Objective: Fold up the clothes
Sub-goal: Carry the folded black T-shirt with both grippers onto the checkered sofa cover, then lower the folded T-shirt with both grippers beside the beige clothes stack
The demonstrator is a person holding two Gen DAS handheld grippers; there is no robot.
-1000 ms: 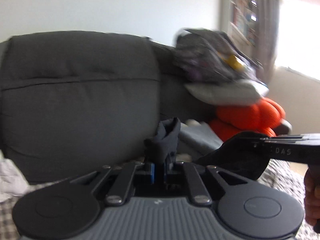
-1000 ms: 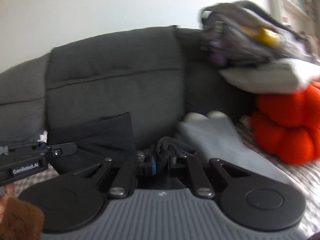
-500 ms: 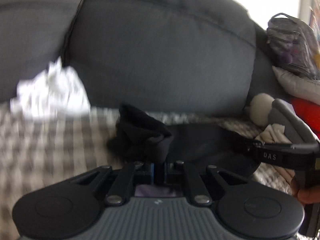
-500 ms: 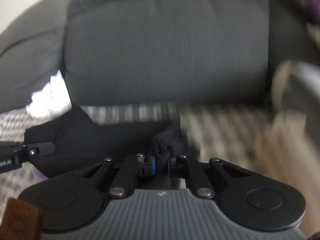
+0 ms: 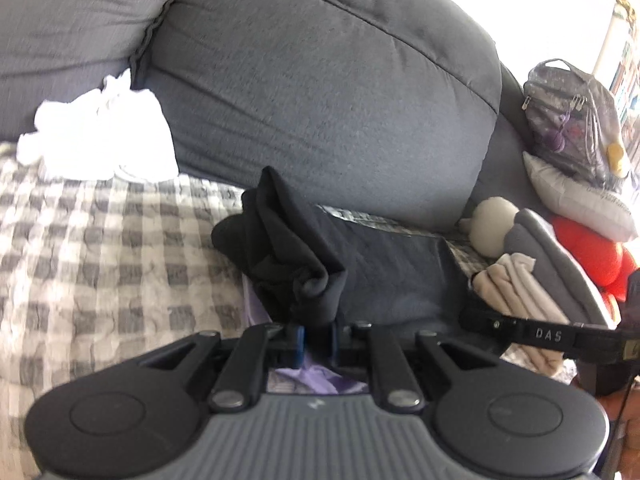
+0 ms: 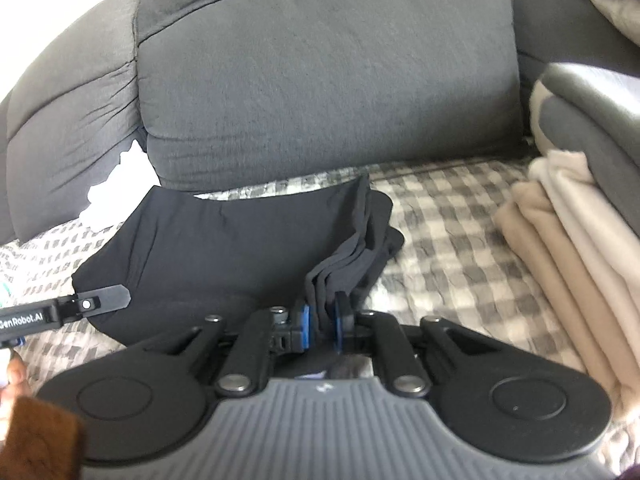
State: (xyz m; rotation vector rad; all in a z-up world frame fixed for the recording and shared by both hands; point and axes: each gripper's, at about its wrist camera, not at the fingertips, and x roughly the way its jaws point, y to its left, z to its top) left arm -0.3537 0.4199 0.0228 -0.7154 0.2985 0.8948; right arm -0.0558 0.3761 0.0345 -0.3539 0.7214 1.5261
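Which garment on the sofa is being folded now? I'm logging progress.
The black garment, pinched by both grippers; the beige stack lies folded and the white clothes lie crumpled, both untouched.

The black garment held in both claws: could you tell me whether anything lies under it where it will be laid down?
Nothing visible does on the right: the black garment already rests on the checked cover. Under the left claw, a lilac cloth lies beneath it.

Left gripper (image 5: pixel 314 338) and right gripper (image 6: pixel 322 328), side by side and angled downward, each pinch a bunched edge of dark garment (image 6: pixel 224 252) between nearly closed blue pads, the left's having just eased slightly.
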